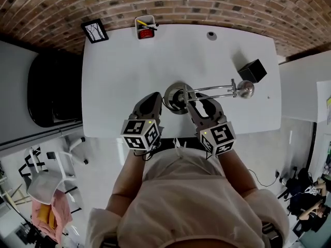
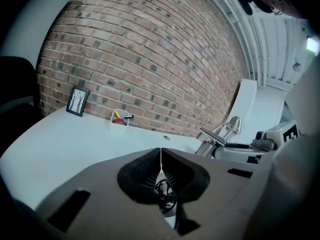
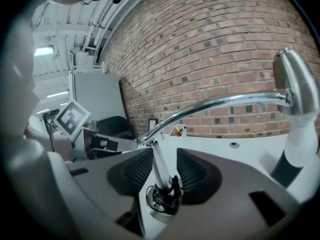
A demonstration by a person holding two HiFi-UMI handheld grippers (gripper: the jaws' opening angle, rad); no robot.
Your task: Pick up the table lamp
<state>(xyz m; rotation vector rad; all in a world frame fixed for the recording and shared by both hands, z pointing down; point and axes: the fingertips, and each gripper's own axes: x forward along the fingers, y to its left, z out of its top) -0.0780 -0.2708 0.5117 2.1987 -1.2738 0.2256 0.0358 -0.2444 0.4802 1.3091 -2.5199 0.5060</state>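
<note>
The table lamp is chrome, with a round base (image 1: 175, 98) near the front edge of the white table (image 1: 129, 66). Its thin arm (image 1: 212, 90) reaches right to a rounded head (image 1: 246, 89). My right gripper (image 1: 193, 101) is open, and the lamp's upright pole (image 3: 159, 170) stands between its ribbed pads, close to the left one, with a gap on the right. A black cord coils at the foot of the pole (image 3: 165, 196). My left gripper (image 1: 153, 99) is shut and empty, just left of the base, with its pads meeting (image 2: 161, 159).
At the table's back edge stand a small framed picture (image 1: 94, 31), a white pen holder (image 1: 146, 27) and a little round disc (image 1: 211, 35). A black cube (image 1: 253, 70) sits at the right. A black chair (image 1: 51, 89) is to the table's left, and a brick wall is behind.
</note>
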